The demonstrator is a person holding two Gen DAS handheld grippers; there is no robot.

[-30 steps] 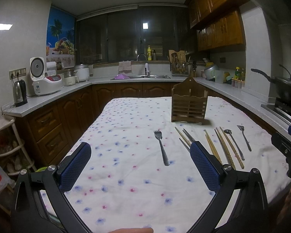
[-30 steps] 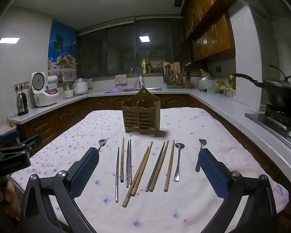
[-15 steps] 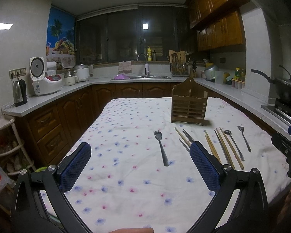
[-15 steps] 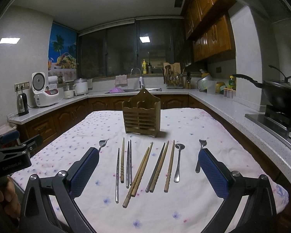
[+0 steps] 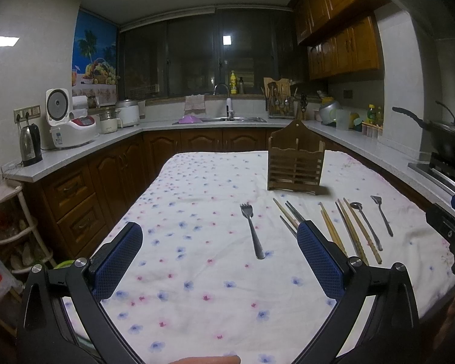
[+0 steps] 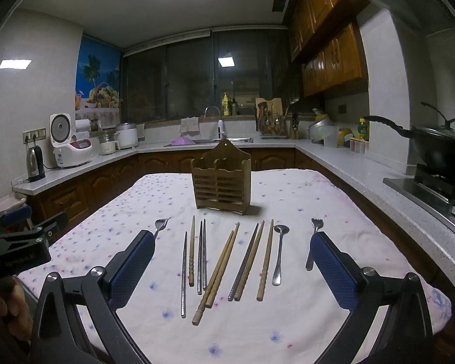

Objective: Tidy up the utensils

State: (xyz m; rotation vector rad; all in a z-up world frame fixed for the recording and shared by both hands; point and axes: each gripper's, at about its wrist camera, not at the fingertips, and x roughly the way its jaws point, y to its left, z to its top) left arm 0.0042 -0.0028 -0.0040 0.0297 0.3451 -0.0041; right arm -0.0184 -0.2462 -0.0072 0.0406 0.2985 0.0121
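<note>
Change since earlier frames: almost none; both grippers held their hover, and no utensil had shifted on the cloth.
Left gripper (image 5: 217,261): fingers spread wide, grasping nothing, above the floral tablecloth (image 5: 197,288).
Right gripper (image 6: 232,268): fingers likewise released and empty, straddling the row of utensils from above.
Utensil locations: left fork (image 5: 251,230) lay alone on the cloth; chopsticks (image 6: 220,273), spoon (image 6: 279,253) and right fork (image 6: 314,238) lay side by side, just in front of the wooden holder (image 6: 221,180).
Holder: upright, with divided compartments, apparently empty.
Progress: judged not started; every piece lay outside the holder.
Risk, chopsticks: several touched or crossed, so closing on one would likely drag or roll its neighbour.
Risk, flat metal: thin handles on soft cloth could slip the pads, or the cloth could bunch into the grip.
Risk, holder: light and freestanding; an off-centre insertion could tip or push it.
</note>
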